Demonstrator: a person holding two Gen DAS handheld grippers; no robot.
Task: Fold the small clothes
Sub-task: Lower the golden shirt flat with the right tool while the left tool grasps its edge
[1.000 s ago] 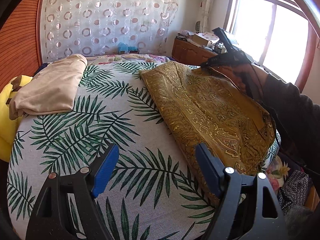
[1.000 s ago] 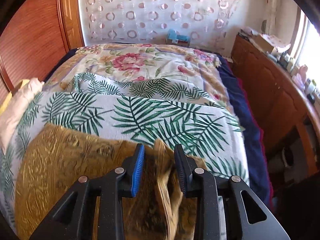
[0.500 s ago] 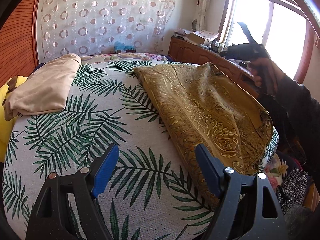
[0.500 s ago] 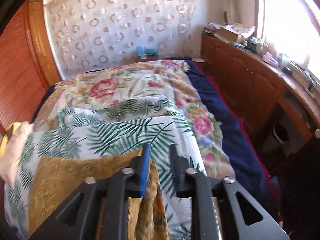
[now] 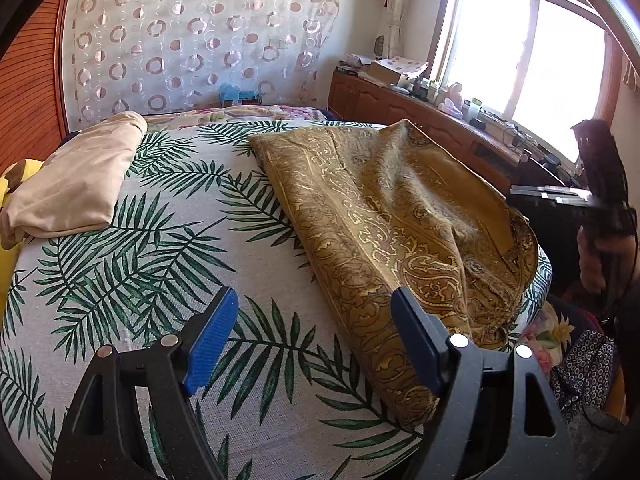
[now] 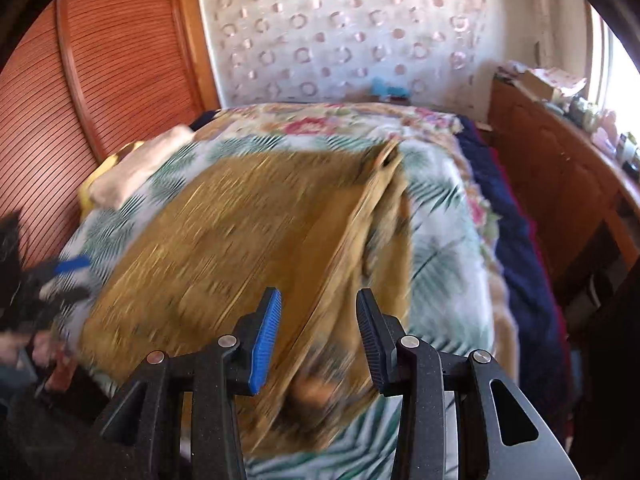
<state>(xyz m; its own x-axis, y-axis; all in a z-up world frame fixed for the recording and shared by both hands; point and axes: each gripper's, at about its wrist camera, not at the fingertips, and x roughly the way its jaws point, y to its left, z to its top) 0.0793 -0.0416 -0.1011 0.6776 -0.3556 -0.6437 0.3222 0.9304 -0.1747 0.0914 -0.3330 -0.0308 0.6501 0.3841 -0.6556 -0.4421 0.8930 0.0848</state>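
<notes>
Gold paisley cloth (image 5: 400,216) lies on bed (image 5: 168,264), long axis running away from cams, near hem just R of wide-apart, empty L gripper (image 5: 314,326); R gripper (image 6: 318,320) also spread, empty, above cloth, view blurred.

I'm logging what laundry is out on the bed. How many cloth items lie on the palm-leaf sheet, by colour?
Gold paisley cloth: 1
Beige folded cloth: 1
Total: 2, both on the palm-leaf sheet.
</notes>
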